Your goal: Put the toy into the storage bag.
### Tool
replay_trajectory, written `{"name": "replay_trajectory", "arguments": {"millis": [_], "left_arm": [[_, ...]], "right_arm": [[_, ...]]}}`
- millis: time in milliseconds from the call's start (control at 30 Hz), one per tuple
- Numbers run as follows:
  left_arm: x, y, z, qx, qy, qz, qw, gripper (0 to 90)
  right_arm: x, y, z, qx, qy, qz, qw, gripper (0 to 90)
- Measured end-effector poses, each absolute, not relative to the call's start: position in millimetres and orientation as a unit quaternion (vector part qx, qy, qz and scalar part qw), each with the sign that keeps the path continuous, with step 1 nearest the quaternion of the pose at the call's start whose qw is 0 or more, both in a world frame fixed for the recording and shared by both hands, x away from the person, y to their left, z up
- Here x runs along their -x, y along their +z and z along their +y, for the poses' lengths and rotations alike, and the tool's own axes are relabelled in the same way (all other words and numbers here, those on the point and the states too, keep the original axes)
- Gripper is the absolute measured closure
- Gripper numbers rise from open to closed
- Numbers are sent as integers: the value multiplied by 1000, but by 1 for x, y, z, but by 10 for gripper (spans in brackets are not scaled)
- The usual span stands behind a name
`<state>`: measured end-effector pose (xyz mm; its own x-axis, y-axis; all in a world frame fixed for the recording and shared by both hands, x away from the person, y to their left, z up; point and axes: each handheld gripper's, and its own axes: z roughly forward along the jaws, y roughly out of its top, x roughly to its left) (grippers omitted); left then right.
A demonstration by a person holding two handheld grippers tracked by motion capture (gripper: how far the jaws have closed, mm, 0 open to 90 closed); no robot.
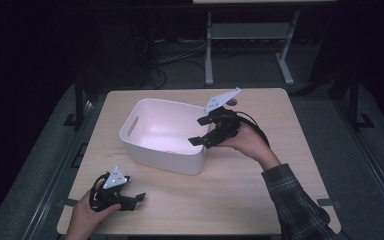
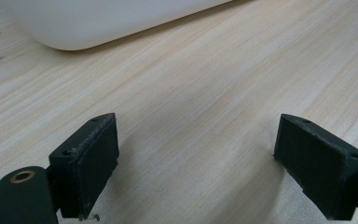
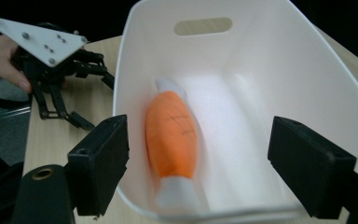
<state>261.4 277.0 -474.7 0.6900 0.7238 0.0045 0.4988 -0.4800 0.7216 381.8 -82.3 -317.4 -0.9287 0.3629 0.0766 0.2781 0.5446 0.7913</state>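
Lying on the floor of a white bin (image 1: 145, 150), an orange, carrot-like toy (image 3: 171, 136) with white ends is being shown lengthwise in the right gripper view, untouched by either tool. The right tool (image 1: 198, 131) is being held at the bin's right rim in the high view, its jaws being kept wide apart with nothing between them, the toy lying below and beyond them. The left tool (image 1: 139, 197) is being rested low on the wooden bench (image 1: 260, 180) near the front left corner, well apart from the bin, its jaws likewise being held open over bare wood. A plaid sleeve (image 1: 292, 200) is being seen at the right forearm, and the bin is being kept near the bench's middle.
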Motion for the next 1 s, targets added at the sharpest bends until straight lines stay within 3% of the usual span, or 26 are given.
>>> {"name": "replay_trajectory", "arguments": {"millis": [233,1000], "left_arm": [[-261,-475,277,-847,156,360,359,129],[-262,-475,277,-847,155,360,359,129]], "right_arm": [[-370,-332,-123,-221,446,865,64,160],[-325,-396,-193,-312,428,841,109,130]]}}
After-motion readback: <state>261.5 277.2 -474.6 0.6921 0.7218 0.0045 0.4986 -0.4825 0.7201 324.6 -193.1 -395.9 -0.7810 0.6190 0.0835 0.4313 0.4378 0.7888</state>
